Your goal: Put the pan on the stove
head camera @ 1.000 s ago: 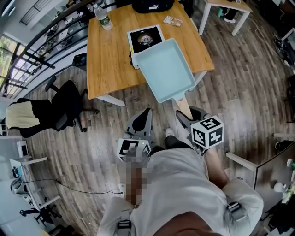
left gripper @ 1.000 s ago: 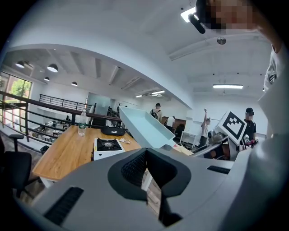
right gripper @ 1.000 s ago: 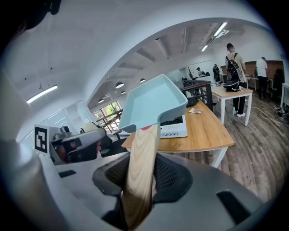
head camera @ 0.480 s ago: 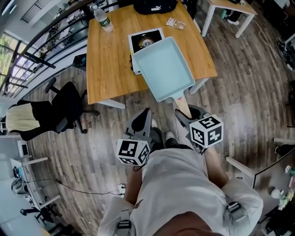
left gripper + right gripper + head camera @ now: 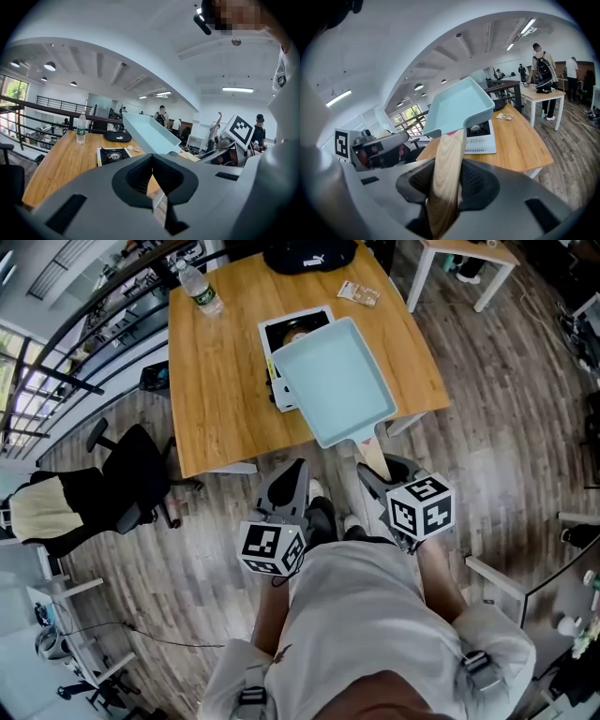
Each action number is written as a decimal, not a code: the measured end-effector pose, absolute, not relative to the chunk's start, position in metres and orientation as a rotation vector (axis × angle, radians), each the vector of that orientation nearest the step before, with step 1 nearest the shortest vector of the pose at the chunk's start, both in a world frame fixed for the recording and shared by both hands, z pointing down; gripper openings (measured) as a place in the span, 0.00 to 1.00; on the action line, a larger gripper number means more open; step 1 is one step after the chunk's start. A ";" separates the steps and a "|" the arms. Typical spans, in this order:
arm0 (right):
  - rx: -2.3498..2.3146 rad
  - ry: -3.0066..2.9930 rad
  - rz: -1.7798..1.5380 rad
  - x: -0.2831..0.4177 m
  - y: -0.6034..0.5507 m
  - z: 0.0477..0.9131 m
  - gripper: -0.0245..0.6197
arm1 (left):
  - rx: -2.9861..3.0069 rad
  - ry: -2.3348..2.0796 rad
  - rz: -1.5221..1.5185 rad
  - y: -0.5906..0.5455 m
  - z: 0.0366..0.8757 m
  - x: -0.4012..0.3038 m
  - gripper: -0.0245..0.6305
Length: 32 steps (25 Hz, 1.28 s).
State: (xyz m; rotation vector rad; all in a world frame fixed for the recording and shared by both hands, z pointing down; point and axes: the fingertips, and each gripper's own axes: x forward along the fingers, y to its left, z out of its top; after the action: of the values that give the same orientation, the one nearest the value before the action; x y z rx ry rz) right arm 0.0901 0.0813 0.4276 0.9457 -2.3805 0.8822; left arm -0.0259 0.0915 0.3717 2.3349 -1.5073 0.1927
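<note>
- Right gripper (image 5: pixel 380 472) is clamped on the pale wooden handle (image 5: pixel 445 168) of the pan (image 5: pixel 333 381), both jaws pressing on the handle's sides
- Left gripper (image 5: pixel 286 486) sits just beside it at 9 o'clock in the head view, its jaws brought together at the tips with nothing between them
- From the right gripper the handle runs toward 12 o'clock to the pan, a light blue rectangular pan with raised walls
- In both gripper views the pan is in the air and tilted, its far end higher, clear of the wooden table (image 5: pixel 216 381)
- Seen from the head view, the pan lies over the table's near right part, and its far left corner covers part of the stove (image 5: pixel 292 326)
- That stove, a white single-burner portable one with a black top, stands on the table at 11 o'clock from the pan's middle
- Beyond the stove, a small packet (image 5: pixel 359 293) lies at 1 o'clock from it
- At the table's far edge lies a black bag (image 5: pixel 309 251), at 12 o'clock from the stove
- In the far left corner of the table, at 10 o'clock from the stove, a water bottle (image 5: pixel 197 287) stands upright
- Off the table, at 8 o'clock from it, a black office chair (image 5: pixel 131 465) stands on the wooden floor
</note>
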 end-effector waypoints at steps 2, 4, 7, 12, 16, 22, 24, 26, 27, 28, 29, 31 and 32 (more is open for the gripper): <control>0.960 -2.366 0.896 0.080 0.071 0.430 0.25 | 2.343 -1.485 0.198 0.079 0.373 -0.035 0.07; 0.974 -2.348 0.912 0.072 0.062 0.434 0.25 | 2.352 -1.460 0.205 0.066 0.375 -0.044 0.07; 0.995 -2.320 0.932 0.059 0.051 0.438 0.25 | 2.368 -1.429 0.213 0.051 0.374 -0.057 0.07; 1.039 -2.284 0.963 0.038 0.032 0.446 0.25 | 2.396 -1.385 0.213 0.027 0.374 -0.079 0.07; 1.072 -2.264 0.982 0.025 0.018 0.450 0.25 | 2.412 -1.339 0.219 0.013 0.378 -0.093 0.07; 1.116 -2.237 0.997 0.012 0.001 0.457 0.25 | 2.429 -1.283 0.222 -0.006 0.386 -0.103 0.07; 1.121 -2.226 1.003 0.009 -0.004 0.460 0.25 | 2.433 -1.268 0.220 -0.010 0.388 -0.105 0.07; 1.123 -2.220 1.009 0.006 -0.009 0.463 0.25 | 2.436 -1.259 0.219 -0.016 0.390 -0.107 0.07; 1.123 -2.217 1.012 0.005 -0.012 0.464 0.25 | 2.437 -1.256 0.219 -0.018 0.391 -0.108 0.07; 1.123 -2.215 1.016 0.004 -0.014 0.466 0.25 | 2.437 -1.253 0.219 -0.020 0.393 -0.108 0.07; 1.122 -2.213 1.020 0.003 -0.016 0.467 0.25 | 2.435 -1.251 0.221 -0.023 0.394 -0.109 0.07; 1.121 -2.208 1.025 0.002 -0.024 0.471 0.25 | 2.430 -1.249 0.226 -0.028 0.397 -0.110 0.07; 1.119 -2.205 1.027 0.001 -0.028 0.472 0.25 | 2.426 -1.250 0.227 -0.032 0.398 -0.112 0.07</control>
State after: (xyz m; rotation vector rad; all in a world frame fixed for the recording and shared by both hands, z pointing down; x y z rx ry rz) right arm 0.0005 -0.0278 0.4723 1.1191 -2.2048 1.0273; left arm -0.1116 -0.0316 0.3980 2.4263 -1.2496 0.2269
